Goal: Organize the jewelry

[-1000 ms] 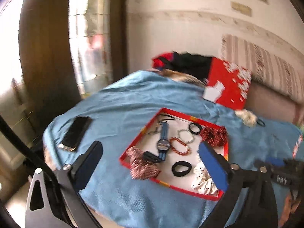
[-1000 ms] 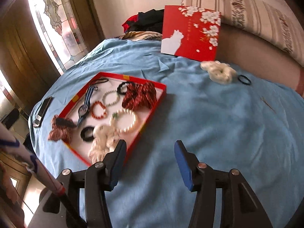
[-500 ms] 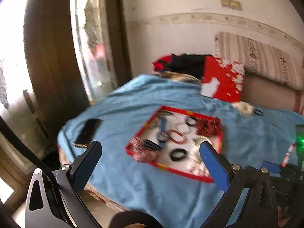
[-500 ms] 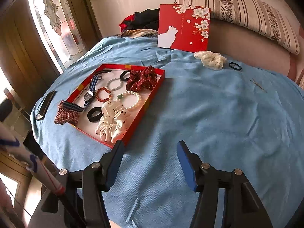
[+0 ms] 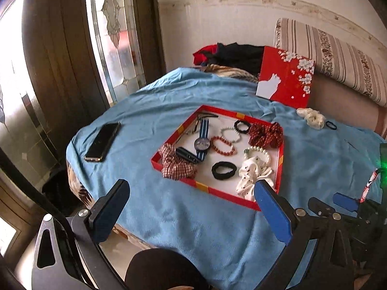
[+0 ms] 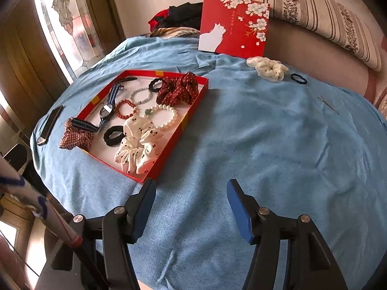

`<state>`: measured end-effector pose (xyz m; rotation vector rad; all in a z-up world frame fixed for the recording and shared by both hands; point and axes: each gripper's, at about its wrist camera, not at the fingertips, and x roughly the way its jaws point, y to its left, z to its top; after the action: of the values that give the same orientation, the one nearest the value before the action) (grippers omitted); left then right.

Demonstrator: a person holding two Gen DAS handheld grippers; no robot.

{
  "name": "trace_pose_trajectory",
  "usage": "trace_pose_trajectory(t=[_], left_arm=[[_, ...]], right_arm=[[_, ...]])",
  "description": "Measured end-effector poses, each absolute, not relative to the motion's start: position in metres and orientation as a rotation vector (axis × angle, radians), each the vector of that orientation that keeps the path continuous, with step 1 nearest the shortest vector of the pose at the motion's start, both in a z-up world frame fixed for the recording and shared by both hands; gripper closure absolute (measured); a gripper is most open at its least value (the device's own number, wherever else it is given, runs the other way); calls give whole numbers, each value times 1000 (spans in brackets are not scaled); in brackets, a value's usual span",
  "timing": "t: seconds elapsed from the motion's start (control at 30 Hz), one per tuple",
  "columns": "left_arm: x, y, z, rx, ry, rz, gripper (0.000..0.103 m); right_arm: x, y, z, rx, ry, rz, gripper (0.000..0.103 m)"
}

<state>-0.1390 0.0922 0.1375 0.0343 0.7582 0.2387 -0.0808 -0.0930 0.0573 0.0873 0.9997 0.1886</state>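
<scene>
A shallow red tray (image 5: 219,191) (image 6: 183,123) lies on the blue cloth. It holds a striped watch (image 5: 202,142) (image 6: 107,110), bead bracelets, a pearl bracelet (image 6: 167,118), black hair ties and red, plaid and white scrunchies (image 6: 137,147). A cream scrunchie (image 6: 267,68) (image 5: 312,118) and a thin black hair tie (image 6: 298,78) lie outside the tray near the red lid. My left gripper (image 5: 191,211) is open and empty, near the tray's front edge. My right gripper (image 6: 191,207) is open and empty, over bare cloth right of the tray.
A red box lid with a white cat (image 5: 285,79) (image 6: 233,27) leans at the back. A black phone (image 5: 102,141) (image 6: 49,125) lies left of the tray. A striped cushion (image 6: 314,12) and dark clothes (image 5: 232,53) are behind. A door stands at left.
Both grippers have drawn back and up from the tray, so it looks smaller and farther away. Both stay open and empty. The items in the tray have not moved.
</scene>
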Motion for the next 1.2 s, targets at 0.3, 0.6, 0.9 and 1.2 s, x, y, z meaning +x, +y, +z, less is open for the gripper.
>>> trace_pose_trajectory(t=[0.3, 0.6, 0.9, 1.2], left_arm=[[-132, 105, 122, -16, 817, 243, 1], [-127, 112, 110, -31, 860, 237, 1], [-126, 113, 102, -51, 891, 207, 1], [-128, 119, 100, -92, 899, 196, 1]], right_arm=[[-76, -79, 48, 52, 1028, 186, 37], [-76, -69, 44, 12, 1038, 172, 36], [-77, -64, 40, -17, 1054, 157, 35], [-79, -53, 38, -53, 1067, 154, 35]])
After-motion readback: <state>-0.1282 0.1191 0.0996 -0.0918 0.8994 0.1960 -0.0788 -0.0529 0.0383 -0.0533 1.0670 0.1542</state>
